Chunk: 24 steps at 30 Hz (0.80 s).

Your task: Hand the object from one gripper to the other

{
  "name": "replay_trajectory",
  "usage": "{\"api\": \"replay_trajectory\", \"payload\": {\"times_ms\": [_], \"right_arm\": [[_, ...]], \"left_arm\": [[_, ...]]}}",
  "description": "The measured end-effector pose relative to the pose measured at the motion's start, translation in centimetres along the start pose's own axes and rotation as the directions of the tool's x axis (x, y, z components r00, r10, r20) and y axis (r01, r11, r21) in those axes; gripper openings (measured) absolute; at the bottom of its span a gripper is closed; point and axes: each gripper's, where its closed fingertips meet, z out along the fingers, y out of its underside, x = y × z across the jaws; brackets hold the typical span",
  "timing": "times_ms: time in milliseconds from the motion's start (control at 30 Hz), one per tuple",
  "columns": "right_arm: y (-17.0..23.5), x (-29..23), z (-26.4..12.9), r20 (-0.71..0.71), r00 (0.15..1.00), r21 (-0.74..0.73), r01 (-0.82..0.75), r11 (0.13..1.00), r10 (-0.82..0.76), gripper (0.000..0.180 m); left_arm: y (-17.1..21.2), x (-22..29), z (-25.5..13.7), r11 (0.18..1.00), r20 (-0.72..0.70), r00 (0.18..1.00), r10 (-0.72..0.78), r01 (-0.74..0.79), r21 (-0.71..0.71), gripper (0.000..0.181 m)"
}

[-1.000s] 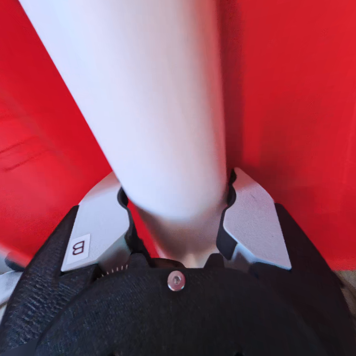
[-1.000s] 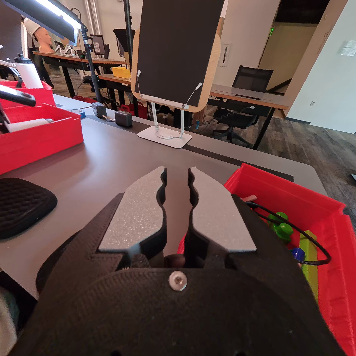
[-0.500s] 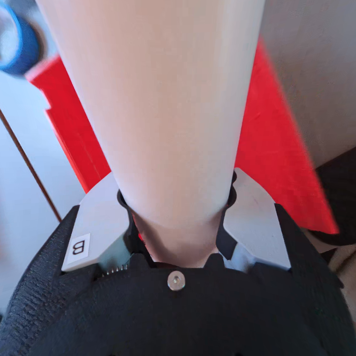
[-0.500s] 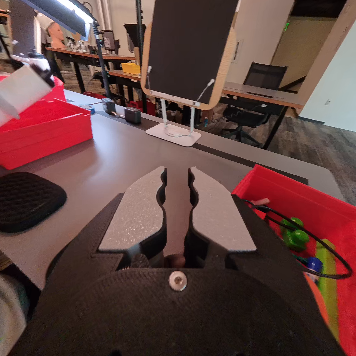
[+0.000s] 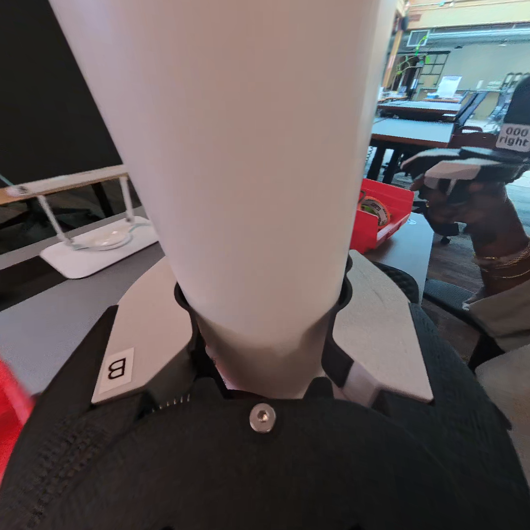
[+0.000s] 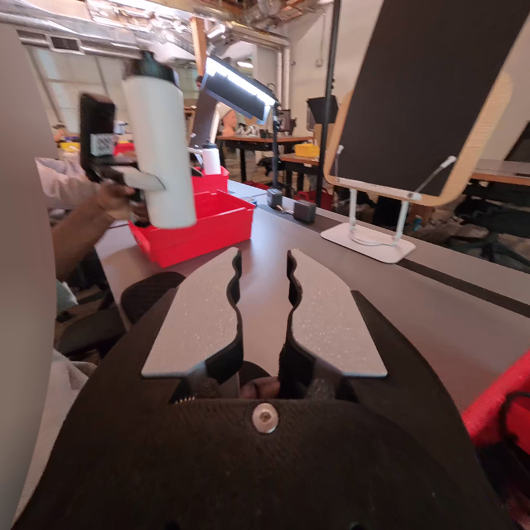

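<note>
A tall white bottle (image 5: 243, 143) with a dark cap fills the left wrist view. My left gripper (image 5: 261, 272) is shut on its lower body and holds it in the air. In the right wrist view the bottle (image 6: 159, 149) stands nearly upright above a red bin (image 6: 200, 229), with the left gripper (image 6: 143, 182) clamped on its side at the upper left. My right gripper (image 6: 263, 252) is open a little and empty, low over the grey table (image 6: 372, 301), and is apart from the bottle. It also shows in the left wrist view (image 5: 436, 175) at the far right.
A black board on a white stand (image 6: 415, 100) stands at the back of the table. A second red bin (image 5: 384, 206) with tape rolls sits on the right. A black pad (image 6: 149, 289) lies near the front edge. A smaller white bottle (image 6: 211, 159) stands behind the left bin.
My left gripper has lifted the bottle out of the red bin and swung it upright toward the right gripper. The right gripper has turned left and its fingers have parted slightly.
</note>
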Motion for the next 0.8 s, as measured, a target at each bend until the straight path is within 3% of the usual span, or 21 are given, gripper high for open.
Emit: {"api": "replay_trajectory", "payload": {"times_ms": [67, 233, 333, 400, 467, 533, 633, 800], "right_arm": [[-0.2, -1.4, 0.5, 0.065, 0.998, 0.030, -0.008, 1.000, 0.006, 0.042], [0.3, -4.3, 2.2, 0.185, 0.982, 0.008, -0.033, 0.999, 0.031, 0.082], [1.0, -5.7, 3.6, 0.219, 0.975, -0.026, -0.034, 0.999, 0.039, 0.092], [1.5, -6.5, 4.5, 0.228, 0.973, -0.046, -0.018, 0.999, 0.028, 0.094], [1.9, -7.0, 5.2, 0.226, 0.974, -0.066, 0.022, 0.998, -0.006, 0.093], [2.3, -7.4, 5.8, 0.218, 0.975, -0.084, 0.071, 0.994, -0.051, 0.091], [2.8, -7.8, 6.2, 0.211, 0.973, -0.105, 0.120, 0.987, -0.096, 0.089], [2.1, -7.7, 6.1, 0.201, 0.977, -0.053, 0.090, 0.995, -0.078, 0.084]], "left_arm": [[2.0, 1.6, 2.1, 0.999, 0.015, 0.999, 0.037, -0.037, -0.010, 0.103], [6.6, 3.3, 5.5, 0.931, 0.091, 0.939, 0.332, -0.311, -0.189, 0.103], [8.1, 3.2, 6.0, 0.785, 0.102, 0.811, 0.576, -0.515, -0.344, 0.103], [8.4, 2.6, 5.9, 0.643, 0.106, 0.674, 0.731, -0.629, -0.437, 0.103], [8.5, 2.3, 5.9, 0.513, 0.083, 0.550, 0.831, -0.698, -0.500, 0.104], [8.9, 2.5, 5.9, 0.439, 0.045, 0.491, 0.870, -0.731, -0.523, 0.103], [9.4, 2.7, 6.0, 0.433, 0.026, 0.493, 0.870, -0.737, -0.518, 0.103], [9.8, 3.7, 6.3, 0.569, 0.027, 0.632, 0.775, -0.678, -0.465, 0.103]]}}
